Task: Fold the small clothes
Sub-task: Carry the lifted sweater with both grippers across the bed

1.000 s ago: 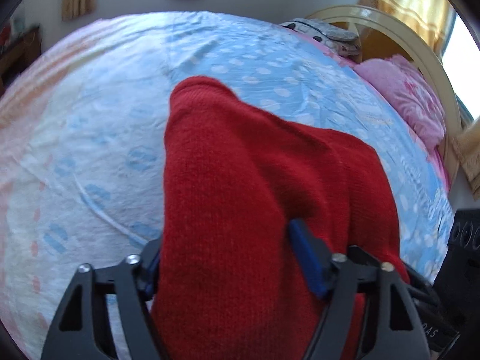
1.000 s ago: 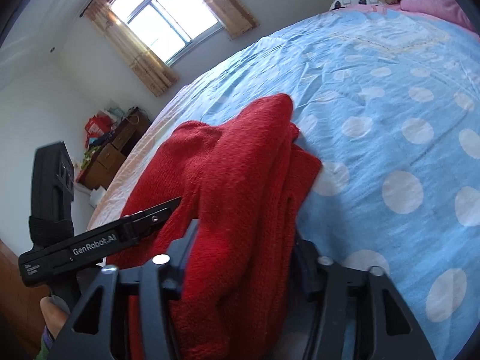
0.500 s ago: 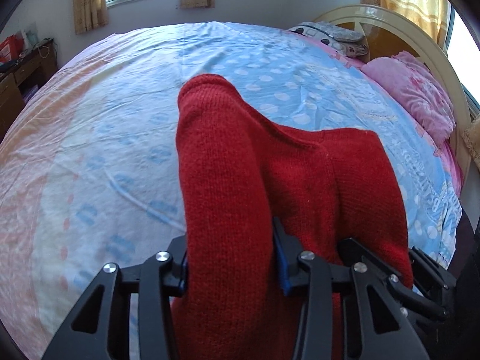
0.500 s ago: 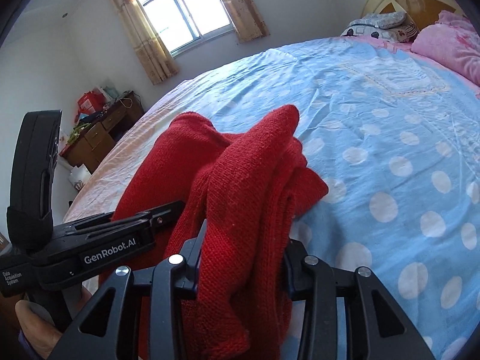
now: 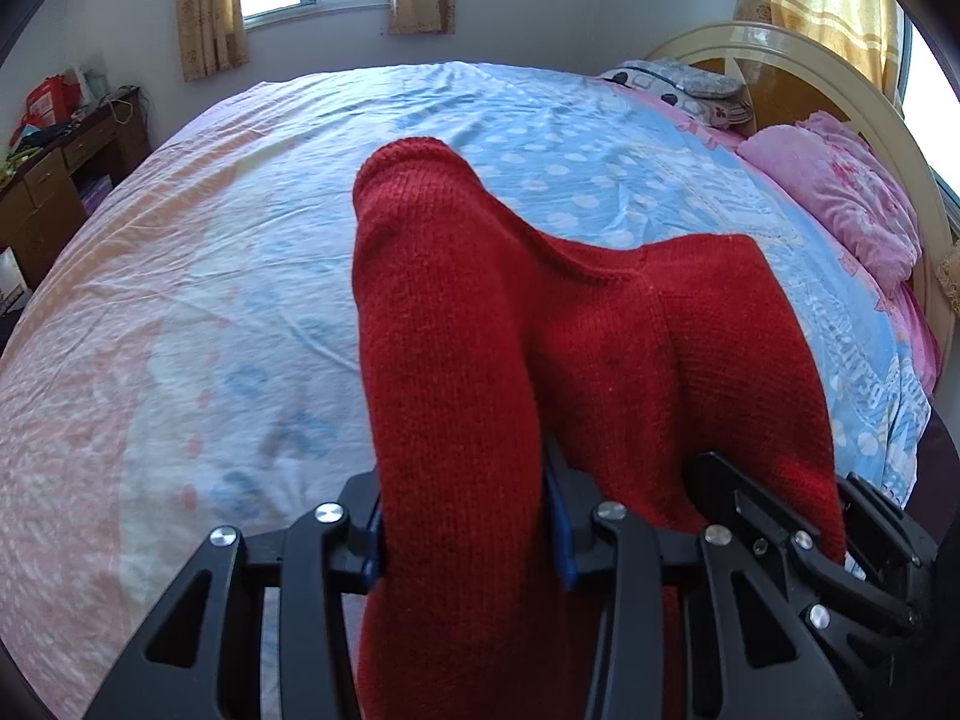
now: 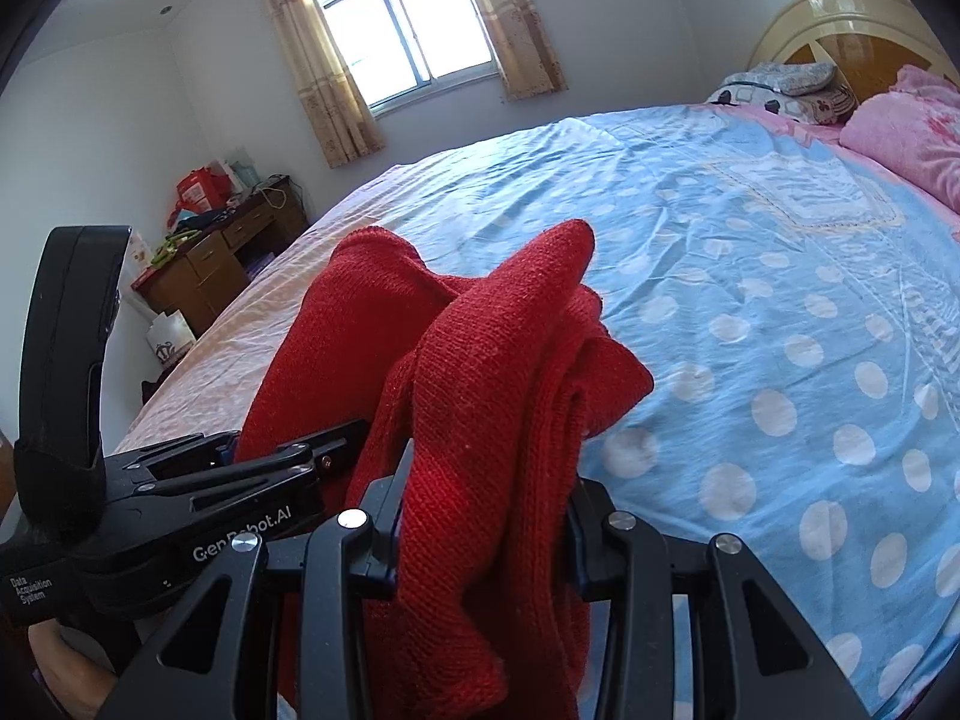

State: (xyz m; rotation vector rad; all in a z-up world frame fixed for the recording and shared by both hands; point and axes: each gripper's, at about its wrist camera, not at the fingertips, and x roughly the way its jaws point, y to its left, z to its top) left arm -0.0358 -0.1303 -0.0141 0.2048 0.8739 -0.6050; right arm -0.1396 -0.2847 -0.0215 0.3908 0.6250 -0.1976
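Since 1 second ago both tongs have lifted and tipped up: the window and far wall now fill the top of each view, and the left pair, which stood wide around the knit, has narrowed onto it.

Left gripper (image 5: 468, 531) is clamped on a thick fold of the red sweater (image 5: 540, 360), its blue pads pressing the wool from both sides. Right gripper (image 6: 483, 531) is likewise clamped on a bunched edge of the same garment (image 6: 480, 396). In the right view the left tool sits just beside it, so the 2 grips are close together along 1 edge.

Taking the bed (image 5: 180, 300) as landmark: the sweater hangs from the tongs at the near edge of the bed, with its far end humped above the spotted sheet. Whether that end rests on the sheet or hangs clear, I cannot tell. A pink pillow (image 5: 840, 204) lies at the head of the bed, well apart from the garment, and a wooden desk (image 6: 222, 264) stands beyond the bed's far side.

My judgement on handling: the knit is soft, limp and fairly thick, light enough to lift but prone to sag and stretch between grips. It is not slippery, so the pads should bite well. Holds belong at 2 corners of 1 edge, spread wider than now, pinching all layers so none drops out.
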